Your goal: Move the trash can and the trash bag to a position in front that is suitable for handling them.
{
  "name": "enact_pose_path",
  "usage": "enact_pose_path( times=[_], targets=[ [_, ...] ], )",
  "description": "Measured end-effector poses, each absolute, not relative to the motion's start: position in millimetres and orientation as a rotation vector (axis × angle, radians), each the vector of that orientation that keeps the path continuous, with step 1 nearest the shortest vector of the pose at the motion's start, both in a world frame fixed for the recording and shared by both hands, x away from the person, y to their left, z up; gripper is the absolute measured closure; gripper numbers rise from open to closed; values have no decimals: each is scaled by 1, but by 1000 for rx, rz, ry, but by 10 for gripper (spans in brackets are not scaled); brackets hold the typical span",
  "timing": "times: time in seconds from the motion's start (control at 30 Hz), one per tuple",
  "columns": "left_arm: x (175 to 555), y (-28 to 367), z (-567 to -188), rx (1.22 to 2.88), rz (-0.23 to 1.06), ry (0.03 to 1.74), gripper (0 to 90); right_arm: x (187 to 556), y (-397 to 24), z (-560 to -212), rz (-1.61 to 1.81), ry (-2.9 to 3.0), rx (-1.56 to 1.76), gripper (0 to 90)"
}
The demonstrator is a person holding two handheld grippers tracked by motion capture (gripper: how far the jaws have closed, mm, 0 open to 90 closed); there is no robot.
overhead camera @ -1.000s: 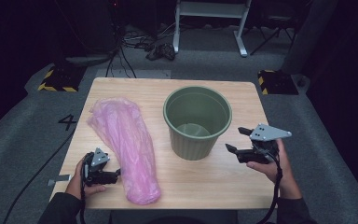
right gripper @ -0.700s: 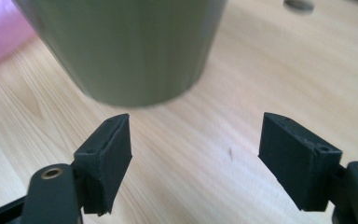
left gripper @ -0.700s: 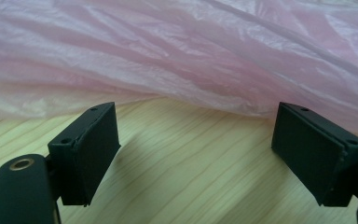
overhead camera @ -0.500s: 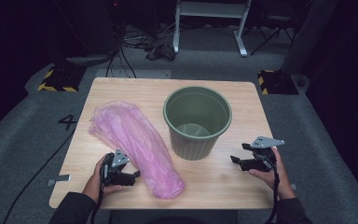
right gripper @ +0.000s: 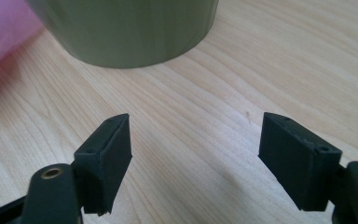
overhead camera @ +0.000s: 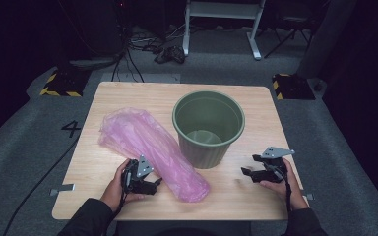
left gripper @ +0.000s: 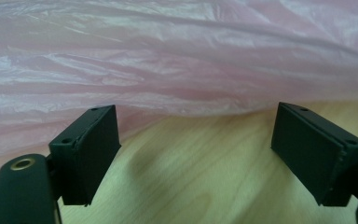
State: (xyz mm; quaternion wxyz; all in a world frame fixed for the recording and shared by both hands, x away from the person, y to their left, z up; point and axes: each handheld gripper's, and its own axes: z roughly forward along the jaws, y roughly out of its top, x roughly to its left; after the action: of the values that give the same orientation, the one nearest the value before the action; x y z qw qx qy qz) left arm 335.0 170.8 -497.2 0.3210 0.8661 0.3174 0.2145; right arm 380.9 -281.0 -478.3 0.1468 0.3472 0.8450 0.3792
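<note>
I had slid my left gripper rightward to the pink plastic bag lying beside the green bucket; my right gripper had sunk toward the table. Both jaws gaped, empty.

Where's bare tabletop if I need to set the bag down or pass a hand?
Bare wood: the far strip behind the green bin, the right side between bin and table edge, and the near edge between the pink bag and the right gripper. Crowded: the left half under the bag, where the left gripper sits at its edge.
</note>
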Motion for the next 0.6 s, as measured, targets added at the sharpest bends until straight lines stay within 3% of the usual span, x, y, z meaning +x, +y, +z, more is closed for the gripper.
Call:
enact_pose_path(
  times=[0.23,0.6],
  targets=[
    [331,188,-483,2227,542,749,157,384,-285,-482,1097,2443,1015,254],
    [373,226,-449,2018,623,872,171,393,-303,-488,1147,2399,1134,263]
  ],
)
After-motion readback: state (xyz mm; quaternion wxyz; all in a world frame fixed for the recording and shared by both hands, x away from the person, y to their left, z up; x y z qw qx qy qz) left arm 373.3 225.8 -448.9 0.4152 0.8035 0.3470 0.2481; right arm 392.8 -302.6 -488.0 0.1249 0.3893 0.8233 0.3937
